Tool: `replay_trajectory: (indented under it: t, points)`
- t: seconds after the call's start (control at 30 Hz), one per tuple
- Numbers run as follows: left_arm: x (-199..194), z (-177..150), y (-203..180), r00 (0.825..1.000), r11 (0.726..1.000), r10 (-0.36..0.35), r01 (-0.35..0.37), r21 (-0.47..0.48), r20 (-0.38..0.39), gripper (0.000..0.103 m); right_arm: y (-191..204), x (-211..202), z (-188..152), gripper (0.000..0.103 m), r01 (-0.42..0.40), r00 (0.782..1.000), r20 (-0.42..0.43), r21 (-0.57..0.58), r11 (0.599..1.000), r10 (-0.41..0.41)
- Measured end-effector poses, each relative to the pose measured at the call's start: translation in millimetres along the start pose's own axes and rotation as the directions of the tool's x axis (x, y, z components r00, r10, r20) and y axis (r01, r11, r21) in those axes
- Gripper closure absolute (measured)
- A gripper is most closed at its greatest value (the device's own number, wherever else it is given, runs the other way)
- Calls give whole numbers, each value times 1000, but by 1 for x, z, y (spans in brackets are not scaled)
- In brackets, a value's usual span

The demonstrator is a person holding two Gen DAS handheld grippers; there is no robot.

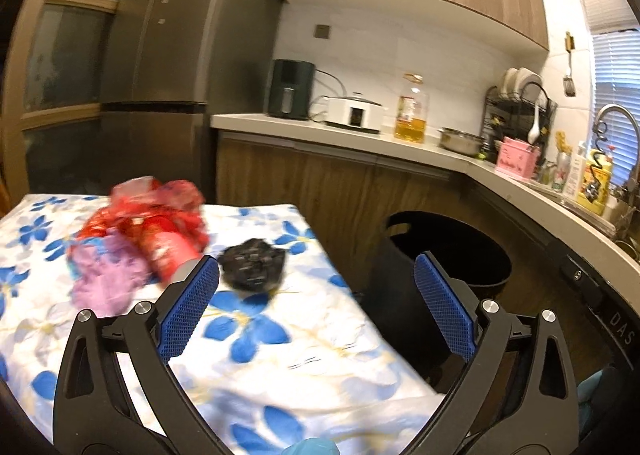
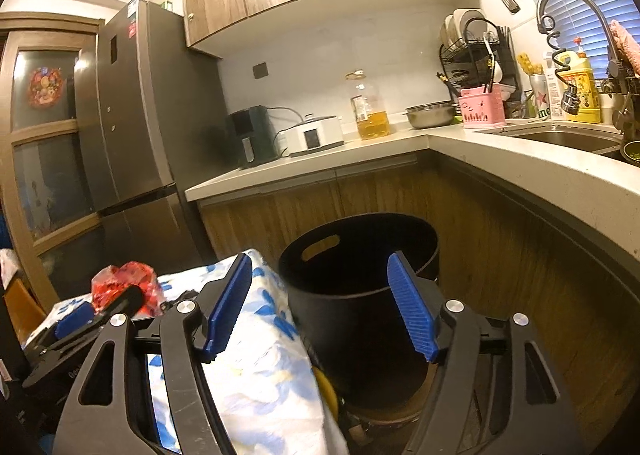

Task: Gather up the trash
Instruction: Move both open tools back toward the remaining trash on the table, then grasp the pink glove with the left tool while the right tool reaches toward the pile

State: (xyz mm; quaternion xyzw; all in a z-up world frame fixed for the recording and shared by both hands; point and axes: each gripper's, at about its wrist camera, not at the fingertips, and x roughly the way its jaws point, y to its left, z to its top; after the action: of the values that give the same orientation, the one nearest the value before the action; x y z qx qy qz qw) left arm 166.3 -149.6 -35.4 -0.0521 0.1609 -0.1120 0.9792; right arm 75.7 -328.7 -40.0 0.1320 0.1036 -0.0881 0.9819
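Both tools are empty just now. The left tool (image 1: 316, 275) stands spread wide over the flower-print cloth on the small counter (image 1: 280, 375), nothing between its blue pads (image 1: 188, 311). The right tool (image 2: 320, 295) is released too, its jaws apart and framing the black bin (image 2: 352, 295) that sits on the floor just beside the counter's edge.

The trash still to be gathered lies on the cloth: a crumpled black wrapper (image 1: 254, 265) nearest the left tool, then a red can (image 1: 168, 251) lying on its side, touching a heap of red plastic wrapping (image 1: 160, 207) and a purple crumpled piece (image 1: 108, 279). That whole pile is blurred, so finer detail escapes me.

The step in hand looks like reaching for the next piece, and the black wrapper seems the natural choice. To do it well I'd bring the left tool down so the pads straddle the wrapper, low enough to catch its bulk but not so low as to pinch the cloth beneath, which would drag everything along. Close firmly, since crumpled film gives under pressure. Then lift clear and carry it across to the bin's mouth before letting go. The can may roll if nudged, so keep wide of it.
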Motion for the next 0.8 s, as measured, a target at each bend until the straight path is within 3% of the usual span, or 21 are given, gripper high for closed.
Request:
replay_trajectory:
  t: [0.3,0.57,0.8]
  points:
    - [-27,-9,54,988,987,151,-150,-56,30,7,37,-5,-16,34,-72,997,-21,-42,997,71]
    - [-28,-20,110,951,946,310,-307,-101,15,7,72,4,-34,34,-149,987,-63,-63,987,145]
    - [-12,-18,143,921,918,389,-386,-97,21,7,95,17,-43,34,-198,977,-90,-73,977,191]
